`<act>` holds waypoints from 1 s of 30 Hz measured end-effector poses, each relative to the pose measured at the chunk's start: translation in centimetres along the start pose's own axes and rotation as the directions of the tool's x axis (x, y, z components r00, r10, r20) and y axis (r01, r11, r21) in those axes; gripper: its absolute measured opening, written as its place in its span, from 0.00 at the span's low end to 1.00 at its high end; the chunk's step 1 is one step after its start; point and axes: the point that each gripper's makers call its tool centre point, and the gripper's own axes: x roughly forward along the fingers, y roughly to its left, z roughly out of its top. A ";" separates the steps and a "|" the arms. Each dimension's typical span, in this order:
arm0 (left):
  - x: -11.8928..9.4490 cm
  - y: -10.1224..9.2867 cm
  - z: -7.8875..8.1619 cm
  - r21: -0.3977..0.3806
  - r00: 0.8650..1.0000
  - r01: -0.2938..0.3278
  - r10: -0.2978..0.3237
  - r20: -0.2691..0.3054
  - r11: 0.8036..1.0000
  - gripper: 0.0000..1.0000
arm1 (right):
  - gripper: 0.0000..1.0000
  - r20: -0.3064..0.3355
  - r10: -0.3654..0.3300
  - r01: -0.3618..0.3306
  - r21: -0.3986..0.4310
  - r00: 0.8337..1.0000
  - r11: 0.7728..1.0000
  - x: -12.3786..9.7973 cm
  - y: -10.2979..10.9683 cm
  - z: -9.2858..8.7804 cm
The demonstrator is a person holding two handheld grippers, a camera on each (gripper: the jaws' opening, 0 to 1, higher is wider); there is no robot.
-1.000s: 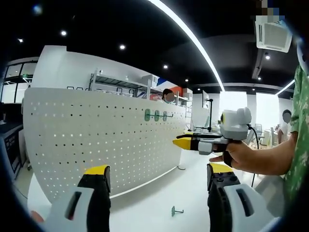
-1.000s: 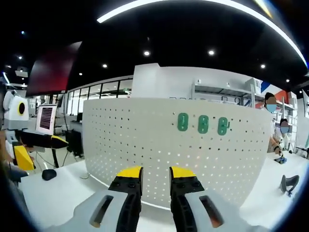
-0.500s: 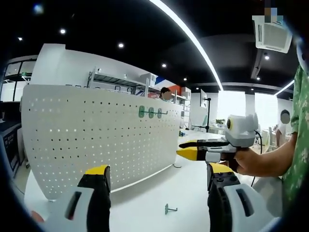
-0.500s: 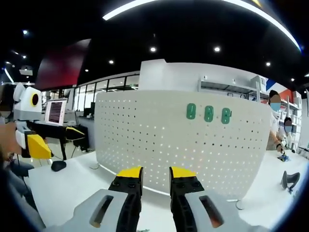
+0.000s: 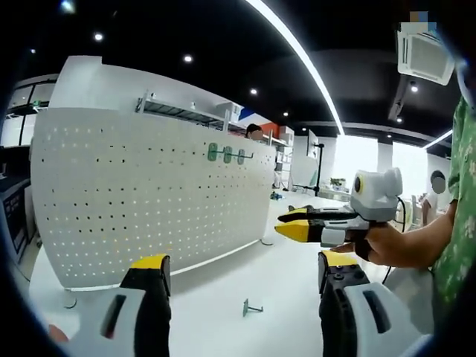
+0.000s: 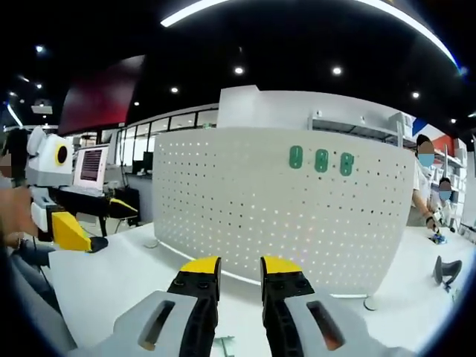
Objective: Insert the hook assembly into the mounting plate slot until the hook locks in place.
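Note:
A white pegboard plate [image 5: 149, 201] stands upright on the white table, with three green hooks [image 5: 227, 154] mounted near its top edge. A loose green hook [image 5: 251, 307] lies on the table in front of it. My left gripper [image 5: 244, 262] hangs above that hook, wide open and holding nothing. My right gripper [image 5: 291, 223] comes in from the right in a hand, jaws close together. In the right gripper view the pegboard [image 6: 282, 216] and its green hooks [image 6: 320, 160] face me. My right gripper [image 6: 240, 266] is shut on nothing, and my left gripper [image 6: 104, 222] is at the left.
The white table [image 5: 223, 286] runs in front of the pegboard. A round foot [image 6: 372, 303] props the board at its right end. A black object [image 6: 444, 274] lies far right. A monitor [image 6: 90, 167] and people stand in the background.
Both views have shifted and the pegboard looks a little farther off. The right gripper has sunk slightly in the left gripper view. Neither gripper has changed its state.

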 end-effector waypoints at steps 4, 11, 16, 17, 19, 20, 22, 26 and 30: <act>0.3 -0.3 -1.1 -0.010 1.000 0.011 -0.011 -0.026 1.000 0.82 | 0.20 0.000 -0.002 0.002 0.000 1.000 1.000 0.0 -0.2 -0.1; 1.3 -0.8 -3.1 -0.013 0.997 0.036 -0.037 -0.074 0.999 0.77 | 0.20 -0.004 -0.002 0.002 0.000 1.000 1.000 -0.1 -0.4 -0.3; 2.1 -0.7 -4.6 -0.012 0.992 0.051 -0.052 -0.115 0.999 0.73 | 0.20 -0.008 -0.002 0.002 0.001 1.000 1.000 -0.2 -0.4 -0.5; 2.2 -0.7 -4.8 -0.011 0.991 0.051 -0.052 -0.123 0.999 0.73 | 0.20 -0.008 -0.003 0.003 0.001 1.000 1.000 -0.3 -0.4 -0.5; 2.5 -0.4 -5.7 -0.006 0.988 0.049 -0.050 -0.145 0.999 0.71 | 0.20 -0.011 -0.004 0.005 0.002 1.000 1.000 -0.3 -0.5 -0.7; 2.7 -0.2 -6.1 -0.006 0.986 0.048 -0.049 -0.157 0.999 0.71 | 0.20 -0.011 -0.006 0.006 0.002 1.000 1.000 -0.3 -0.5 -0.7; 2.9 0.0 -6.6 -0.001 0.985 0.049 -0.048 -0.164 0.999 0.69 | 0.20 -0.012 -0.008 0.008 0.000 1.000 1.000 -0.3 -0.6 -0.8; 3.4 0.3 -7.7 -0.002 0.981 0.046 -0.046 -0.190 0.999 0.67 | 0.20 -0.015 -0.011 0.011 0.002 1.000 1.000 -0.3 -0.7 -0.9; 4.0 0.8 -9.1 0.003 0.974 0.042 -0.040 -0.225 0.999 0.63 | 0.20 -0.017 -0.013 0.013 0.003 1.000 1.000 -0.3 -0.7 -1.0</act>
